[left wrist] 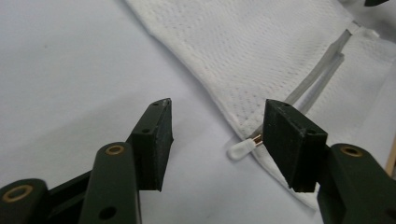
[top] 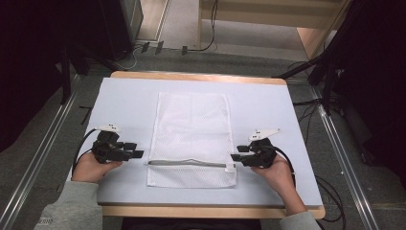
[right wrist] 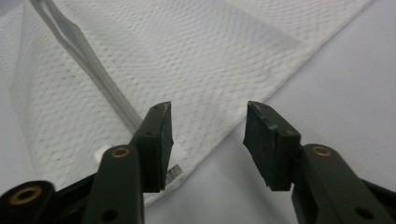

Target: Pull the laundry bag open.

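White mesh makes up the one laundry bag, lying flat at the middle of the pale table, with its single grey zipper running across near the 6 o'clock end. One clear zipper pull pokes out at the bag's 9 o'clock edge; in the left gripper view it sits just beside one pad, partly hidden by it. Two grippers flank the bag. At 9 o'clock the left gripper has its jaws spread wide, gripping nothing. At 3 o'clock the right gripper stands about half open over the bag's edge, its pads clear of the cloth. One small label at that edge is partly covered by a jaw, its print too small to read. Both sleeves are cut off at the frame's bottom.
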The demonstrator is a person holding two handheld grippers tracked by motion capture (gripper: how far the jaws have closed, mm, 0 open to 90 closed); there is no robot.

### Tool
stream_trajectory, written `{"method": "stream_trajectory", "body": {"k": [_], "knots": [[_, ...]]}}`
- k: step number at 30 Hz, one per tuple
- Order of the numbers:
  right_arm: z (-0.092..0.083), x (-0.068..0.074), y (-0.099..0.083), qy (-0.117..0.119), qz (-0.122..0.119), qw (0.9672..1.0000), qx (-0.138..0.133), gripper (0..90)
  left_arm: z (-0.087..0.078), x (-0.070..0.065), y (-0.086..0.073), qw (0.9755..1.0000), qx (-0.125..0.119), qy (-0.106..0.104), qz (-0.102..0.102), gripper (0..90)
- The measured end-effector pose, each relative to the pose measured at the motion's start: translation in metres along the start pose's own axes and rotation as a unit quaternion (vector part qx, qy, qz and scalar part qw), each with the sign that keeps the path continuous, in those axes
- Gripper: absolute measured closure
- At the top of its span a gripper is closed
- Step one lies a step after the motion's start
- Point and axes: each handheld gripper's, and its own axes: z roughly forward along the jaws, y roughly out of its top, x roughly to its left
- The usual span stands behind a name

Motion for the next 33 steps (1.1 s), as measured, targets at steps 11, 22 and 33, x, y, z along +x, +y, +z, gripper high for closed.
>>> {"method": "stream_trajectory", "body": {"k": [11, 22, 33], "knots": [[-0.005, -0.024, -0.008, -0.053, 0.051, 0.9972, -0.016, 34.2, -0.006, 0.015, -0.002, 0.9984, -0.022, 0.049, -0.015, 36.2], [-0.005, -0.033, -0.011, -0.070, 0.075, 0.9945, -0.021, 32.2, -0.005, 0.022, -0.004, 0.9968, -0.018, 0.074, -0.024, 32.1], [-0.004, -0.034, -0.012, -0.070, 0.076, 0.9945, -0.017, 31.1, -0.001, 0.025, -0.006, 0.9954, -0.004, 0.093, -0.021, 29.6]]}}
